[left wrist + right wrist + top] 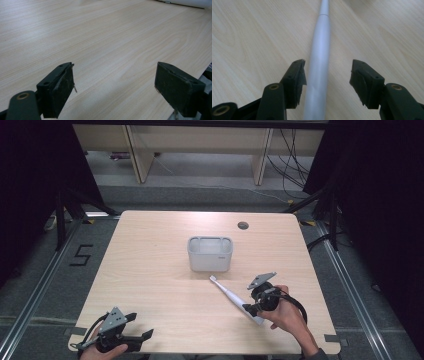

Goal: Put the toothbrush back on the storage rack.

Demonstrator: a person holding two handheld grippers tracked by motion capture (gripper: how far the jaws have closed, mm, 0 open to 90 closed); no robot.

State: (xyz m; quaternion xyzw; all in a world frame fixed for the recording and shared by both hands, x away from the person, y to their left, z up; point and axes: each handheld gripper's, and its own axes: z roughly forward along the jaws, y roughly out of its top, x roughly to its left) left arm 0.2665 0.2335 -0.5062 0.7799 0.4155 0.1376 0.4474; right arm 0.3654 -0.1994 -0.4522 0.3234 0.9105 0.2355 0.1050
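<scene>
From the high view, one light wooden table (150, 285) carried one grey rectangular plastic caddy (210, 254), and that caddy served as the marker for everything else. One white electric toothbrush with a slim neck (235, 299) lay flat on the wood just in front of the caddy, its small head nearest the caddy's front wall and its thick handle running away toward the near right. The right gripper (251, 309) sat over that handle end, held in one hand (289, 316), farther from the caddy than the brush head. The left gripper (141, 326) waited well apart from the caddy, at the near left corner, in the other hand (107, 351).

From the left gripper view, two black jaws stood wide apart over bare wood, released, with nothing between them.

From the right gripper view, two black jaws stood apart on either side of the toothbrush handle (318, 72). The left-hand pad was just beside the handle, the other pad stood clear of it, so the tool was released and the toothbrush rested on the table between them.
</scene>
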